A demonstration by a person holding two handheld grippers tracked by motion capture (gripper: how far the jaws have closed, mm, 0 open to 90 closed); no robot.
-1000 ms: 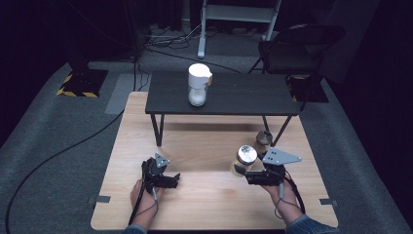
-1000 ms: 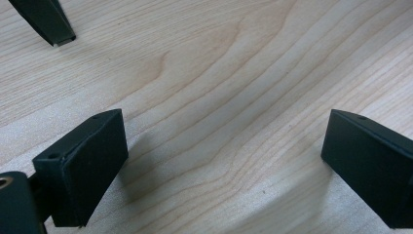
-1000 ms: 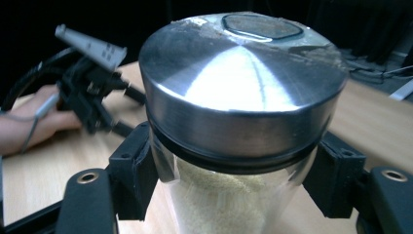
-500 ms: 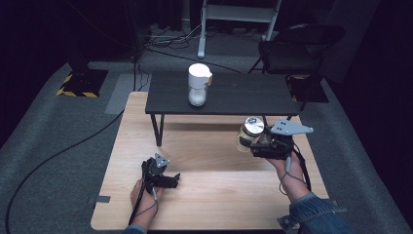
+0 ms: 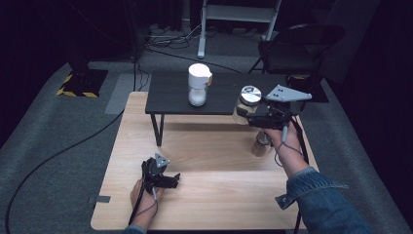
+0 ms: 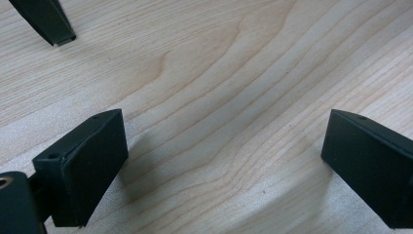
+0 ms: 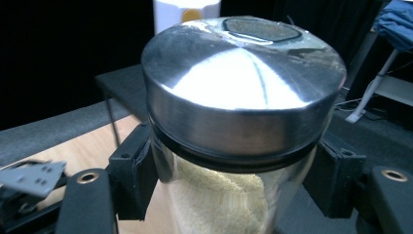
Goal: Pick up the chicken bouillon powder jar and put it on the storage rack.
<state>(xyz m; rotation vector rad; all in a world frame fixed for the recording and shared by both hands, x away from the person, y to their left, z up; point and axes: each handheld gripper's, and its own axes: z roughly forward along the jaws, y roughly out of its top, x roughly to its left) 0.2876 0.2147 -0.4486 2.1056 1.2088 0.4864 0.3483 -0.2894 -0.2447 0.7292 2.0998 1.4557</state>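
- My right claw (image 5: 245, 115) is clamped on a jar (image 5: 246, 105), 1 pad on each side of the glass just under the steel lid (image 7: 243, 83). I grip there, I think, so the lid's rim sits above the pads and the jar cannot slide down through them.
- In the right gripper view the jar stands upright between the jaws, with pale grainy stuff inside. Held level like this, nothing shifts toward the lid.
- The jar hangs in the air at the near right edge of the black shelf (image 5: 170, 95), about level with its top. That suggests I am lifting it onto the shelf, and it has not touched down.
- A white-lidded jar (image 5: 198, 84) already stands on the shelf, well to the left, so the right part is free for mine.
- A 3rd jar (image 5: 260, 145) waits on the wooden table (image 5: 219, 195), below my right hand (image 5: 285, 141). It may be next in line.
- My left claw (image 5: 171, 179) rests on the table with its jaws spread wide. In the left gripper view there is bare wood between them and 1 shelf leg (image 6: 46, 22) beyond. I judge it is parked out of the way, since 1 hand is enough for this lift.
- Next I would carry the jar over the shelf edge before lowering, so its base does not catch the rim.
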